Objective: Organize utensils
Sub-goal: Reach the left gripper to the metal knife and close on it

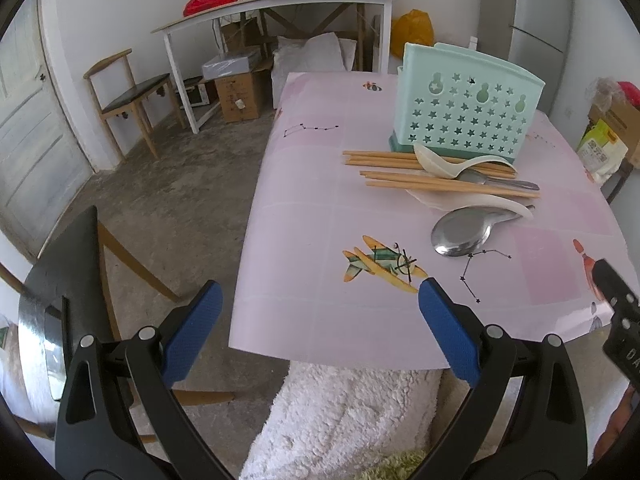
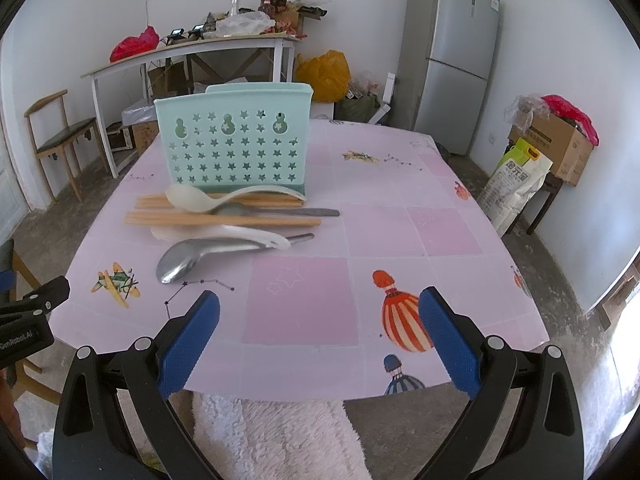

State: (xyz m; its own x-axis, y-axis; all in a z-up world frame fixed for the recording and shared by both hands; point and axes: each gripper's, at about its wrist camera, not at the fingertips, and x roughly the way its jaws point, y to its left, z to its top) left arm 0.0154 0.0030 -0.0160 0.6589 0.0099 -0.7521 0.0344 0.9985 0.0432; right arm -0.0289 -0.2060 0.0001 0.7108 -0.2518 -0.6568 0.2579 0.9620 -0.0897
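A mint-green utensil holder with star cut-outs stands upright on the pink table. In front of it lies a pile: wooden chopsticks, two white plastic spoons, a small metal spoon and a large metal spoon. My left gripper is open and empty at the table's near left edge. My right gripper is open and empty over the near edge, right of the pile.
A wooden chair stands left of the table. A white fluffy sleeve or lap lies below the near edge. A fridge, boxes and a cluttered side table line the walls.
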